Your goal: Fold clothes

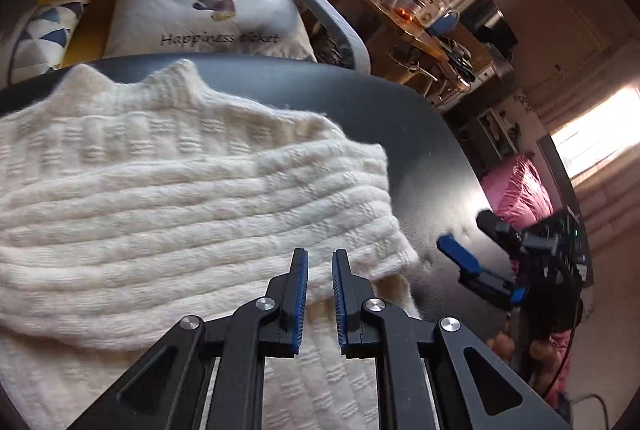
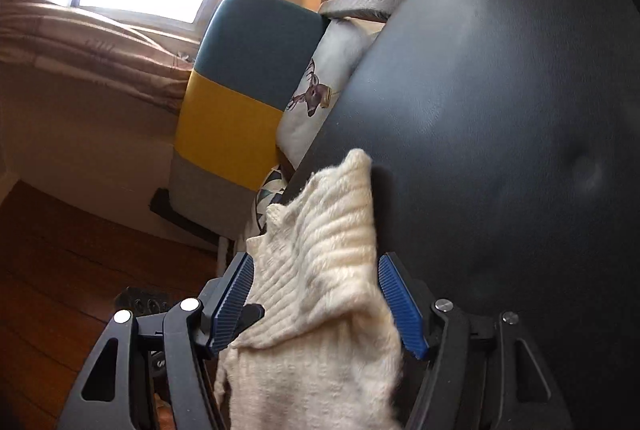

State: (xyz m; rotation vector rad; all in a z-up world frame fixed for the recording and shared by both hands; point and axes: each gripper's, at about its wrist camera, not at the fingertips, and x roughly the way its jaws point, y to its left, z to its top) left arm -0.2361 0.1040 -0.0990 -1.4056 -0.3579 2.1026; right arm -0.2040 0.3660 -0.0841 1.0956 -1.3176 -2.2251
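Sweater (image 1: 180, 197) first: your left gripper (image 1: 320, 262), lower centre of its view, has its jaws narrowly parted over the knit with nothing pinched. Your right gripper (image 2: 316, 282) is spread wide, straddling a folded flap of the sweater (image 2: 320, 262) without clamping it. Expect soft, light, floppy wool that sags and stretches, so take hold at a doubled edge or corner, biting through both layers. It is cream, chunky and ribbed, lying partly folded on the dark table (image 1: 360, 101), filling the left of the frame.
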